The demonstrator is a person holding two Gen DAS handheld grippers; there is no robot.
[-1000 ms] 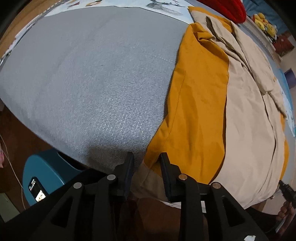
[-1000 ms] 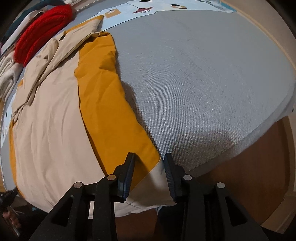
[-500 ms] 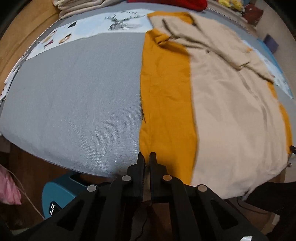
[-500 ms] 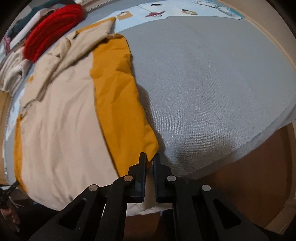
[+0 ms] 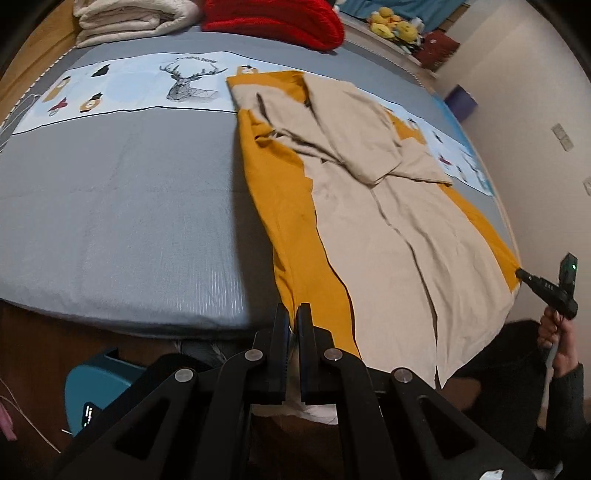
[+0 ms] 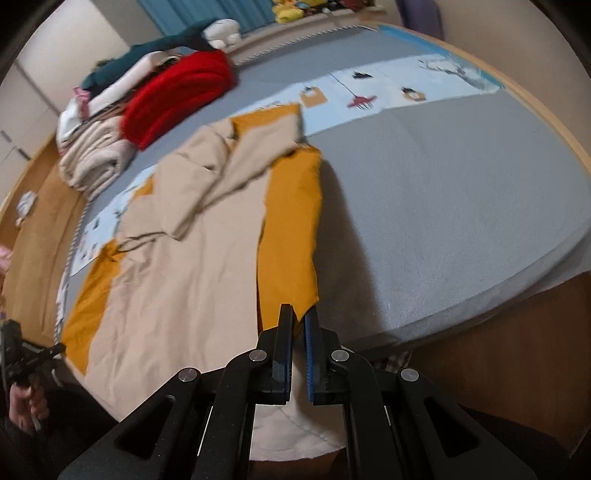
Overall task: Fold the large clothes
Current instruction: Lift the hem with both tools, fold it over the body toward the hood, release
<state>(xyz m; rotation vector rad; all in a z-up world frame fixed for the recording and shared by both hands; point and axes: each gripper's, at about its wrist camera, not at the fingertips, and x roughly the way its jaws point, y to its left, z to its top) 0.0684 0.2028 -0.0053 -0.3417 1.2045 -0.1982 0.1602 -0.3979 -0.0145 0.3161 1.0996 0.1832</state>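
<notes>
Coat (image 5: 388,236) spread lengthwise on bed (image 5: 129,206), collar toward far edge near red blanket (image 5: 273,16), hem at near edge. Beige panels folded inward over mustard lining; sleeves crossed on upper half, presumably to make a narrow strip ready for a lengthwise fold.

Left gripper (image 5: 293,317) pinched on coat at near hem corner, mustard edge between nearly closed jaws. Right gripper (image 6: 299,319) likewise clamped on opposite hem corner; also seen from left view (image 5: 524,275), tip on mustard corner. One corner per gripper: likely so hem lifts evenly and stays taut for carrying toward collar.

Versus one second ago: jaws then apart, straddling hem at bed's near edge; now narrowed onto cloth. Both cameras higher: far edge, pile of folded linens (image 5: 125,18) and wall now in view. Hem corners lifted off bed, cloth drawn tight up to jaws. Right view slightly blurred.
</notes>
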